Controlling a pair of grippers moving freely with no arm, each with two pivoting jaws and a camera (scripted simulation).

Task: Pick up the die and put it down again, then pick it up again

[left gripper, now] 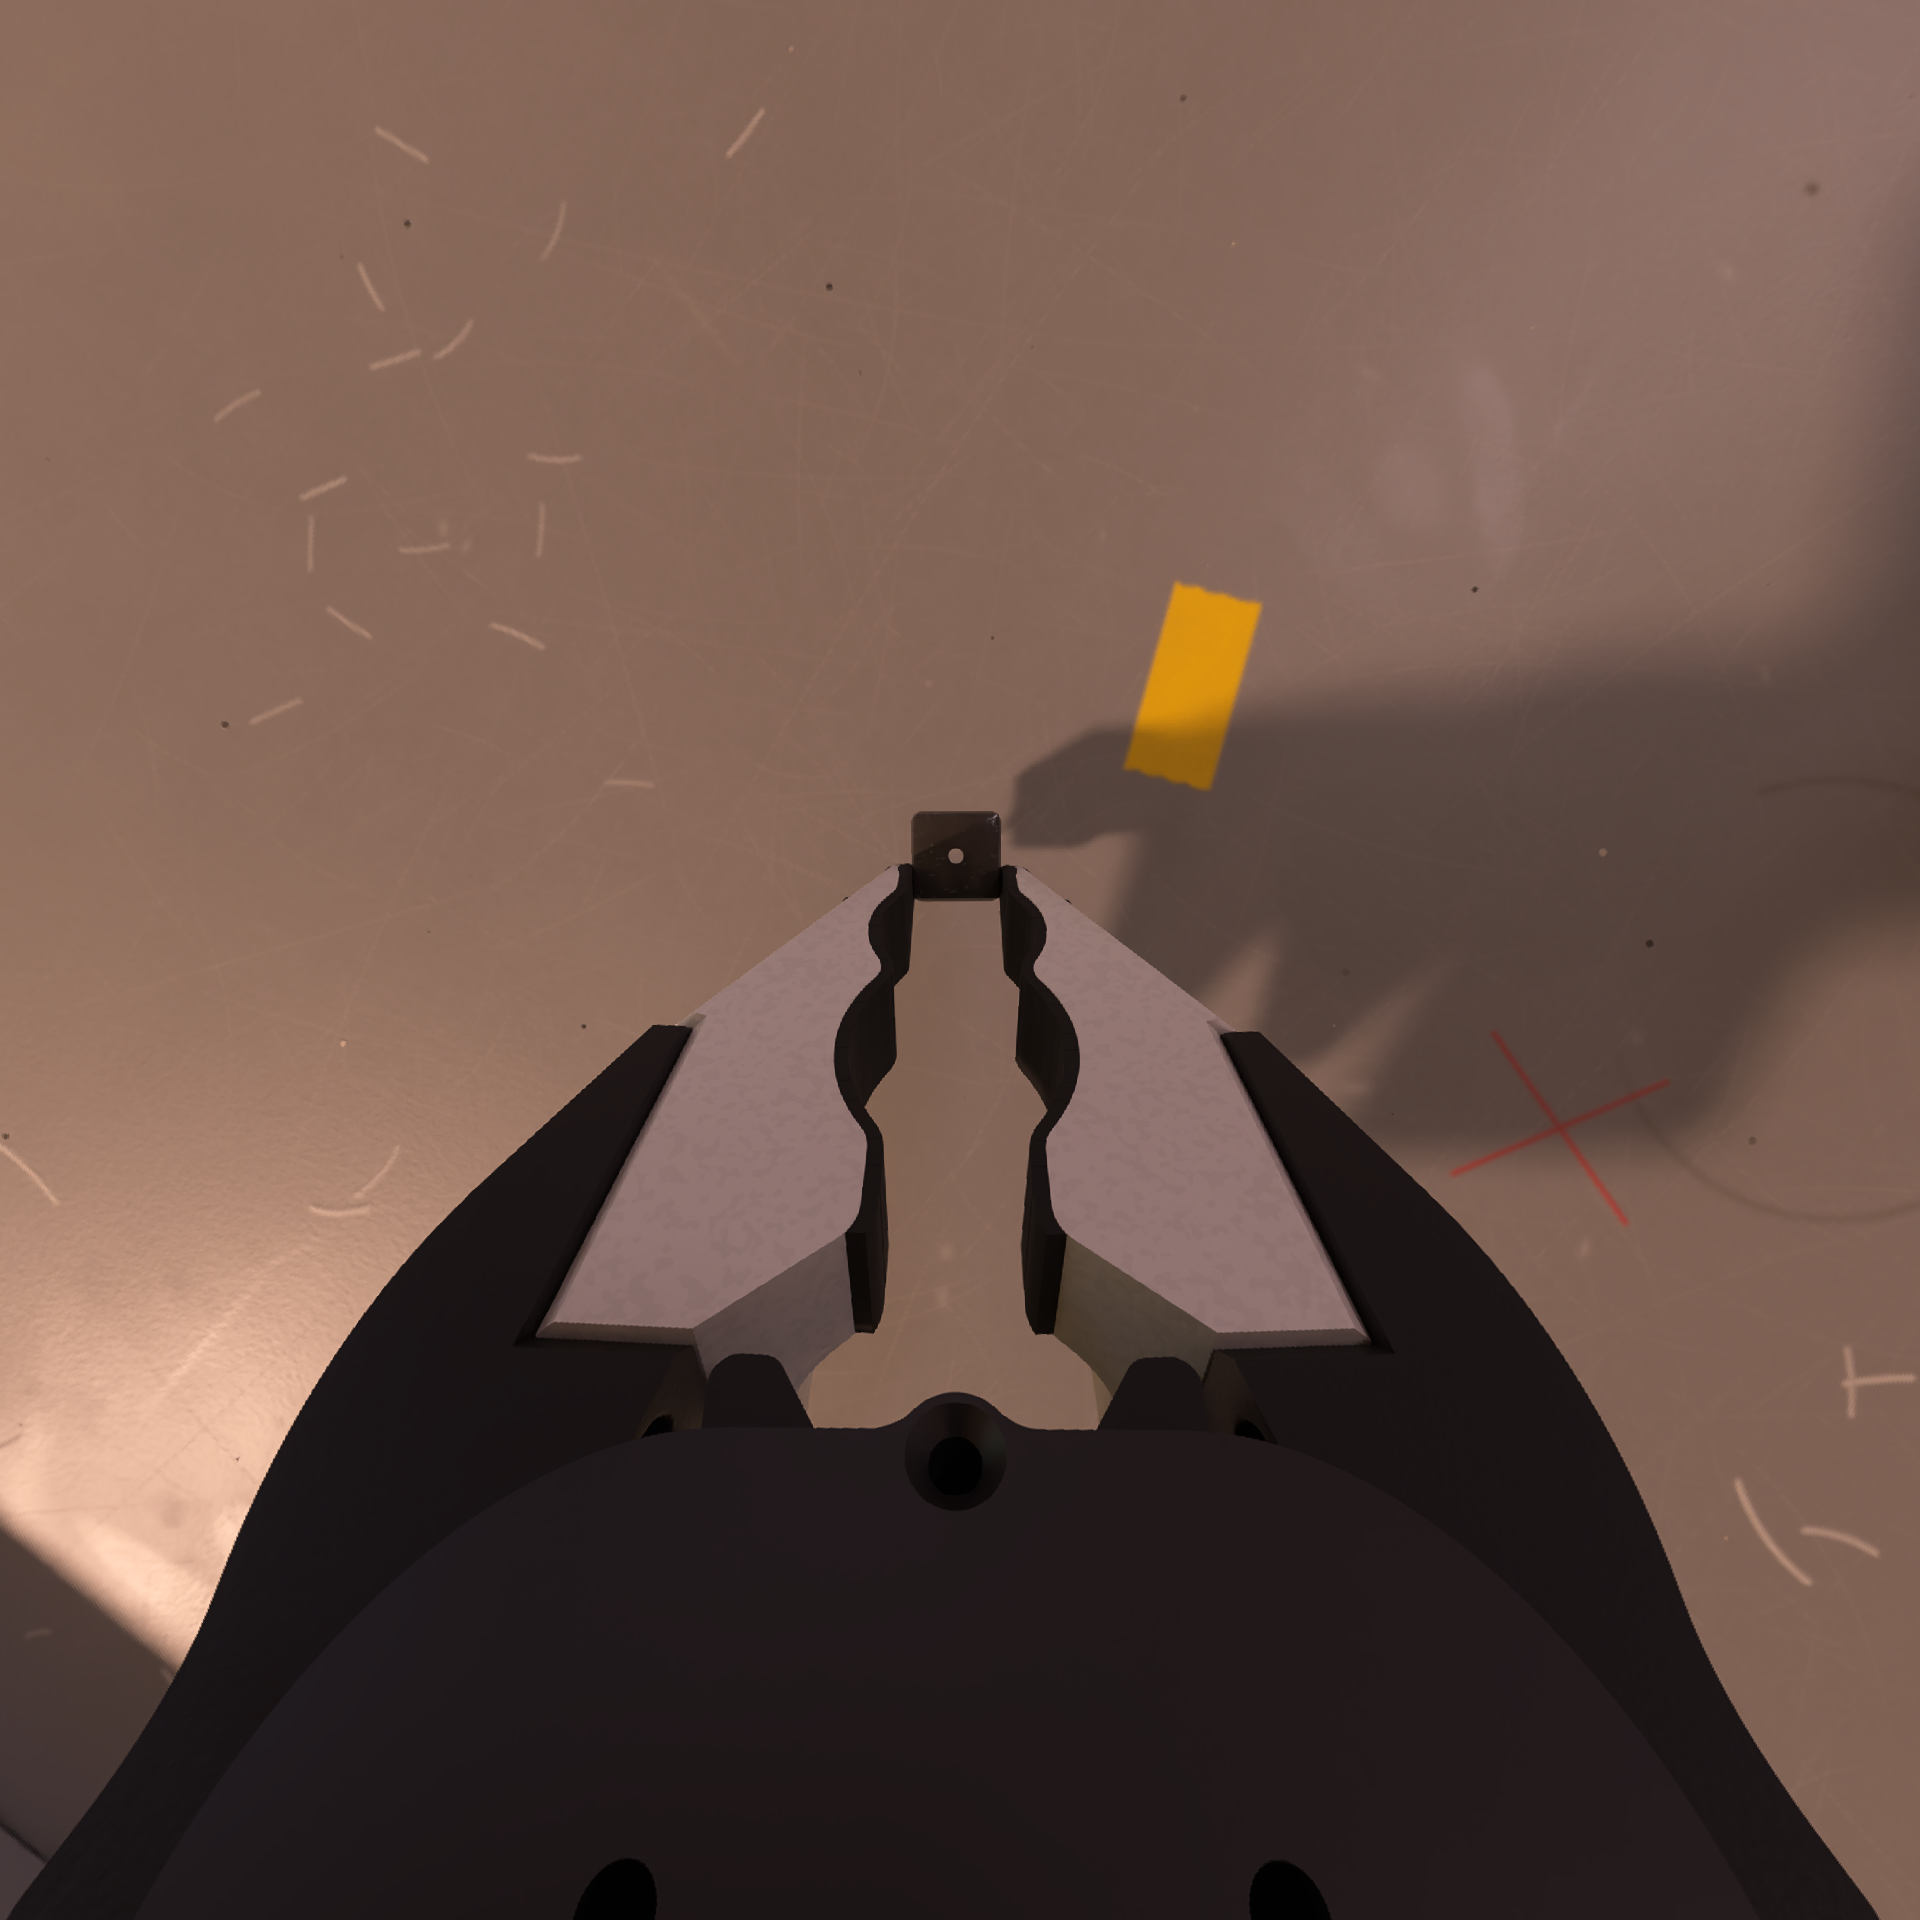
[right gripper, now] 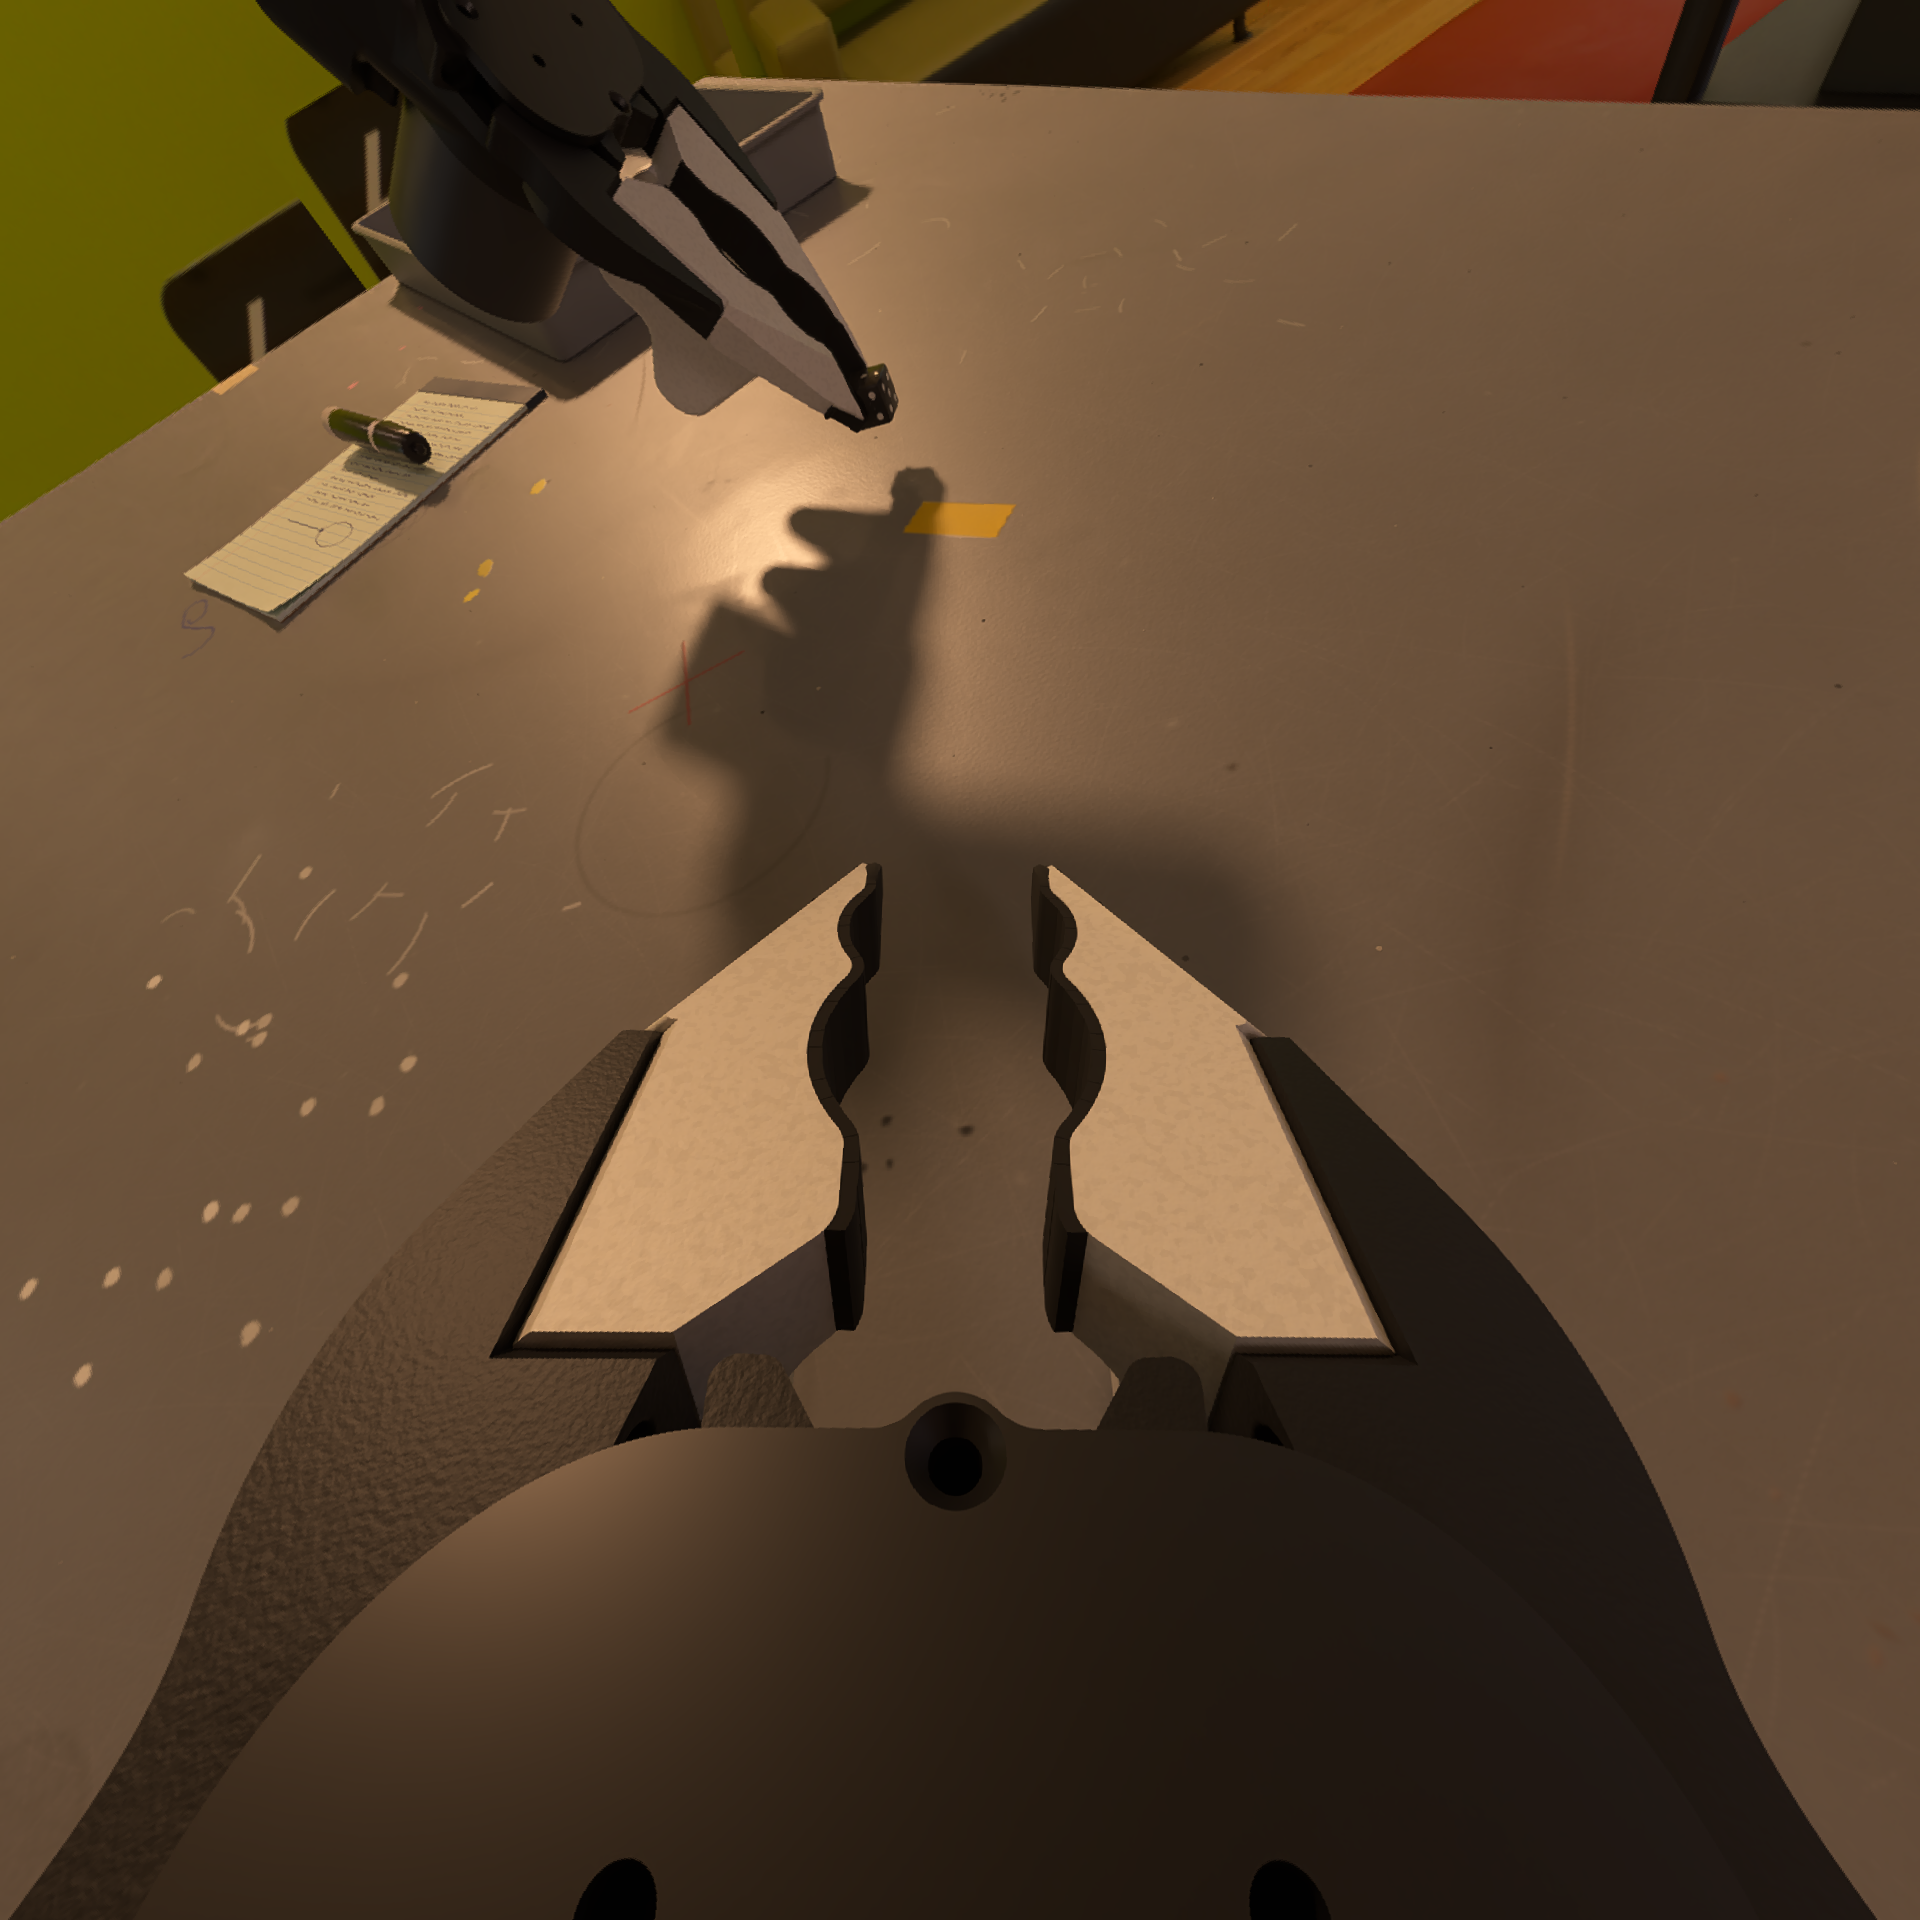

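The die (left gripper: 956, 854) is small and black with white pips. My left gripper (left gripper: 956, 883) is shut on it at the fingertips and holds it above the brown table (left gripper: 623, 623). In the right wrist view the left gripper (right gripper: 868, 405) hangs tilted over the table with the die (right gripper: 878, 395) at its tip, and its shadow lies on the table below. My right gripper (right gripper: 956, 883) is open and empty, low over the near part of the table, well away from the die.
A strip of yellow tape (left gripper: 1193, 686) (right gripper: 958, 518) and a faint red cross (left gripper: 1558, 1127) (right gripper: 686, 681) mark the table. A notepad (right gripper: 364, 499) with a black marker (right gripper: 379, 436) lies far left. A grey tray (right gripper: 769, 145) stands at the back.
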